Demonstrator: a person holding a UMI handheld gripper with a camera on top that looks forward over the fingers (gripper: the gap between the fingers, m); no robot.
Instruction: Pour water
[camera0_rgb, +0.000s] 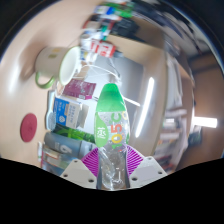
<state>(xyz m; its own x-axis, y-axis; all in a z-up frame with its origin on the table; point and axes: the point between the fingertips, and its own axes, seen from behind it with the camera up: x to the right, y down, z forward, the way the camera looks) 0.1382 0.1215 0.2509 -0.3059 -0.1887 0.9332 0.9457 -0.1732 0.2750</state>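
Green-labelled bottle (111, 125) tilted, clamped in gripper (112, 163) jaws

A red round object (29, 126) lies beside stacked cartons (66, 113) (labels unreadable).

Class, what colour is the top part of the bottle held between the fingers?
Green, on the bottle; gripper view.

The handheld two-finger gripper (112, 168) shows only its front end. Each of the two fingers (78, 167) is a pale grey-white, angular piece with flat facets. The inner face of each carries a magenta pad (93, 160) marked with fine ribbed lines. No hand, sleeve, cable or screw can be made out.
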